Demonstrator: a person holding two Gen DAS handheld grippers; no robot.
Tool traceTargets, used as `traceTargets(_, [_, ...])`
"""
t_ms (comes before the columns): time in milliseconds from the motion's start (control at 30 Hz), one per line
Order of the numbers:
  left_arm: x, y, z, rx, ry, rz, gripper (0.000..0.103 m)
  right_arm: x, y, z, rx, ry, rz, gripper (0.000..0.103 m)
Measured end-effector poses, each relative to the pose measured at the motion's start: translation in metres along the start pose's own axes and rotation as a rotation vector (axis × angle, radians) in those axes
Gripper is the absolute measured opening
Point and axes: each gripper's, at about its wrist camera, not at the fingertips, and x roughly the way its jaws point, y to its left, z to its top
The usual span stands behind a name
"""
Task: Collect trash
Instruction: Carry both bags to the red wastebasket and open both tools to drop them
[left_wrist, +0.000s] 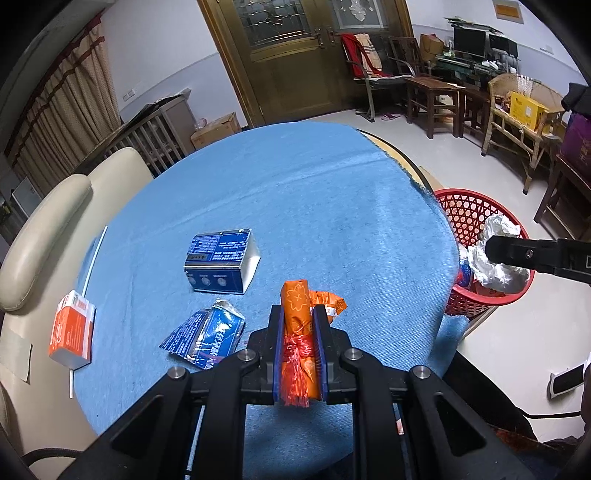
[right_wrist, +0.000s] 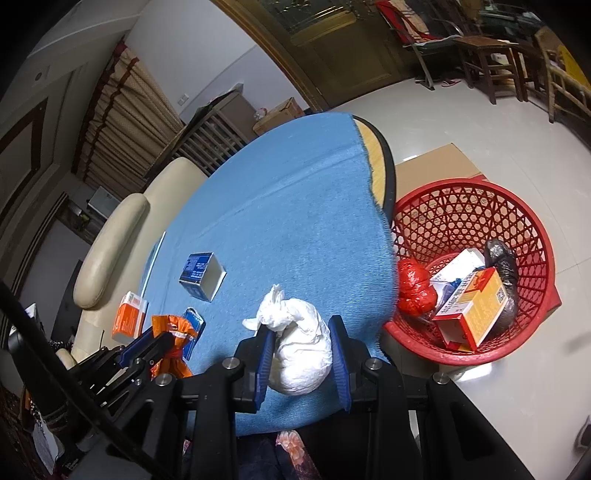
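Orange wrapper roll (left_wrist: 295, 314), flower print, tied with red plastic strip, sits clamped in our left gripper (left_wrist: 298, 317) above blue tablecloth (left_wrist: 295, 192). White crumpled plastic bag (right_wrist: 301, 345), knotted at top, clamped in our right gripper (right_wrist: 302, 332). Red mesh basket (right_wrist: 461, 199) beside table holds boxes, red bag. Blue box (left_wrist: 219, 260), flattened blue packet (left_wrist: 207, 334), orange-white carton (left_wrist: 72, 330) lie on cloth.

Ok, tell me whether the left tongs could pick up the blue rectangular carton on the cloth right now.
Probably not yet: the left tongs are shut on an orange wrapped packet. The blue rectangular carton lies unobstructed just ahead on the blue cloth.
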Motion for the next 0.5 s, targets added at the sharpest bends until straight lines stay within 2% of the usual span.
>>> traceTargets(500, [0.005,-0.022,0.016,0.050,-0.002,-0.014,0.016,-0.008,-0.034,0.008,0.067,-0.026,-0.012,0.031])
